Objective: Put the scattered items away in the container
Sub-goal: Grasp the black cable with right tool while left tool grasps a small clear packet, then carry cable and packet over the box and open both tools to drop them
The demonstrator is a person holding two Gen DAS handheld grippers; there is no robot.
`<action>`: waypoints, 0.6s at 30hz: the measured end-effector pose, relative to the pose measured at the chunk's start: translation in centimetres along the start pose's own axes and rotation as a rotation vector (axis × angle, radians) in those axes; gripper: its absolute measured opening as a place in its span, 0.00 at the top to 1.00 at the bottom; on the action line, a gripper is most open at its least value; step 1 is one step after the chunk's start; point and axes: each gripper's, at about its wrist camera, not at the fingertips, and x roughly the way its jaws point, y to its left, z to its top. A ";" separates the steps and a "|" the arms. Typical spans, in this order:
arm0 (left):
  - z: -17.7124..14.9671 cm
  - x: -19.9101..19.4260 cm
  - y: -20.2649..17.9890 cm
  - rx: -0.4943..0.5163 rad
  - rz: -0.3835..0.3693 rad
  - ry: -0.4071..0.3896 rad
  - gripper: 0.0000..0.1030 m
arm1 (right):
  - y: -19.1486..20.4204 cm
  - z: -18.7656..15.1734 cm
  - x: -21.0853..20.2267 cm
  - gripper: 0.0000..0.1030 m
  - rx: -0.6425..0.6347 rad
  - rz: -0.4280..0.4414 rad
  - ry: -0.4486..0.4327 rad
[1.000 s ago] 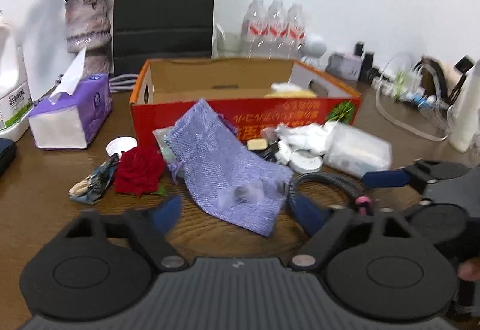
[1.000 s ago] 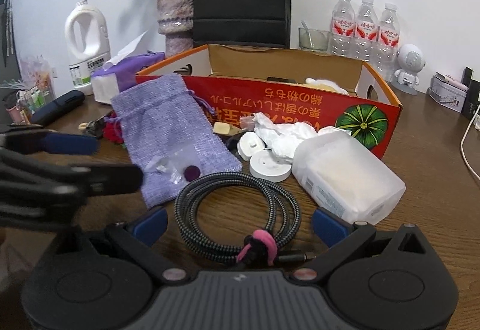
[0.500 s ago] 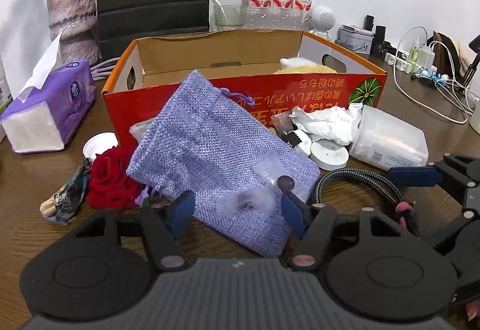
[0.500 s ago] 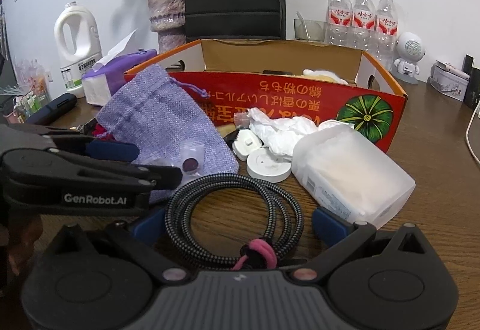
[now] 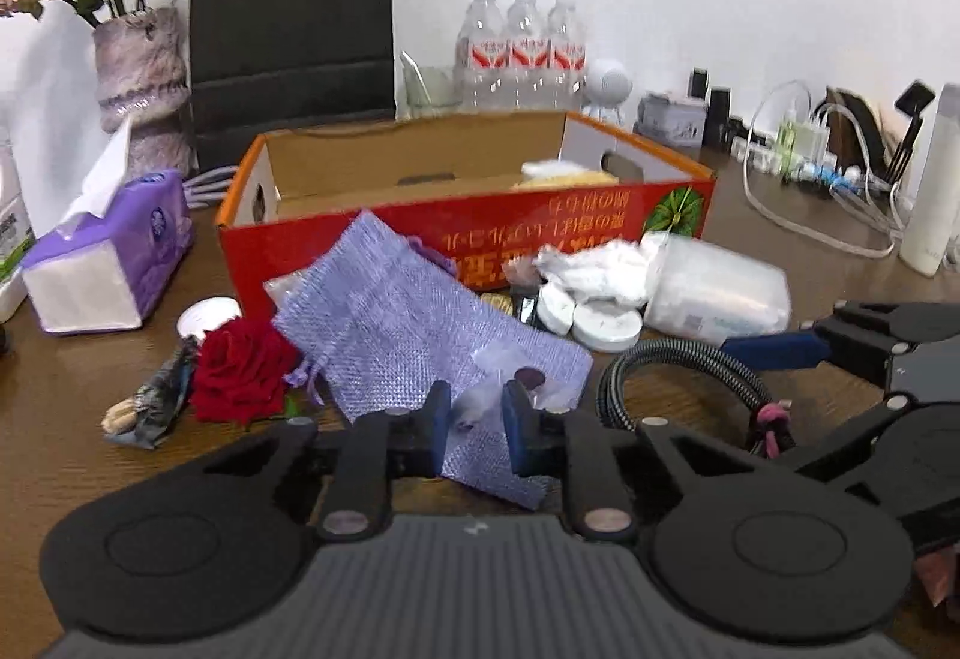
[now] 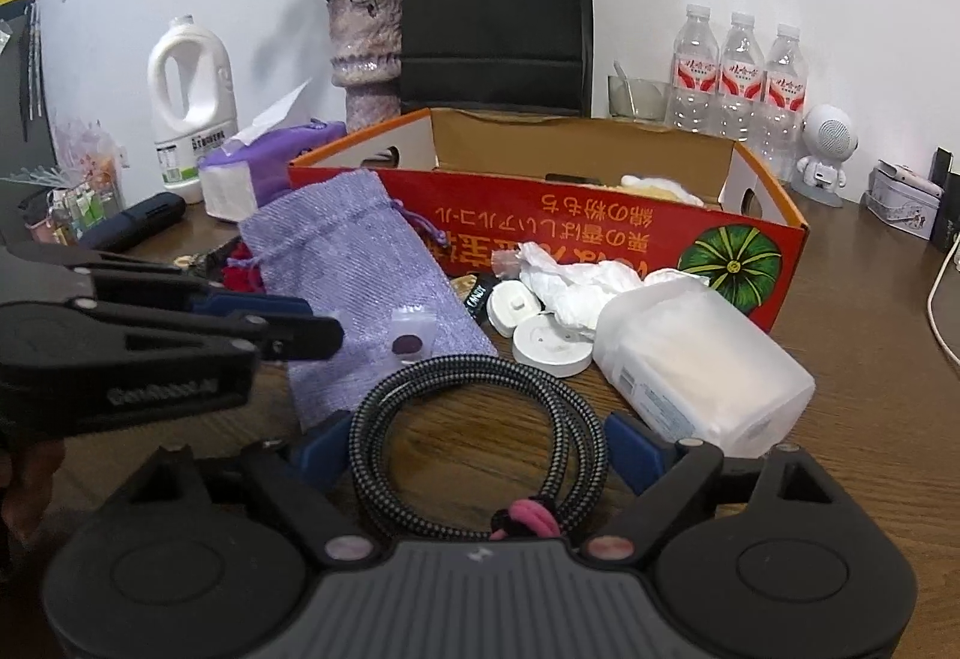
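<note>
Now the left tongs (image 5: 474,422) have just been closing on the purple bag (image 5: 414,323).
Left view: they pinch its near corner; soft and light, it will flop. Right view: the right tongs (image 6: 477,449), just closing, stand spread around the stiff coiled cable (image 6: 480,431); the red box (image 6: 600,233) sits beyond.

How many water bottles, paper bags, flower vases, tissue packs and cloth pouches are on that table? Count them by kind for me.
Water bottles: 3
Paper bag: 1
Flower vase: 1
Tissue pack: 1
Cloth pouch: 1
Total: 7
</note>
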 end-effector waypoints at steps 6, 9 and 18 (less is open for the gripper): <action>2.0 -3.3 0.0 -0.015 -0.013 -0.109 0.81 | -0.1 0.6 -2.2 0.14 0.003 0.003 -0.052; 3.4 -4.3 0.0 -0.013 -0.011 -0.160 0.81 | -0.3 1.6 -3.3 0.14 -0.007 -0.006 -0.093; 7.8 -3.5 0.7 -0.049 -0.016 -0.219 0.81 | -2.5 6.2 -4.3 0.14 -0.004 -0.049 -0.178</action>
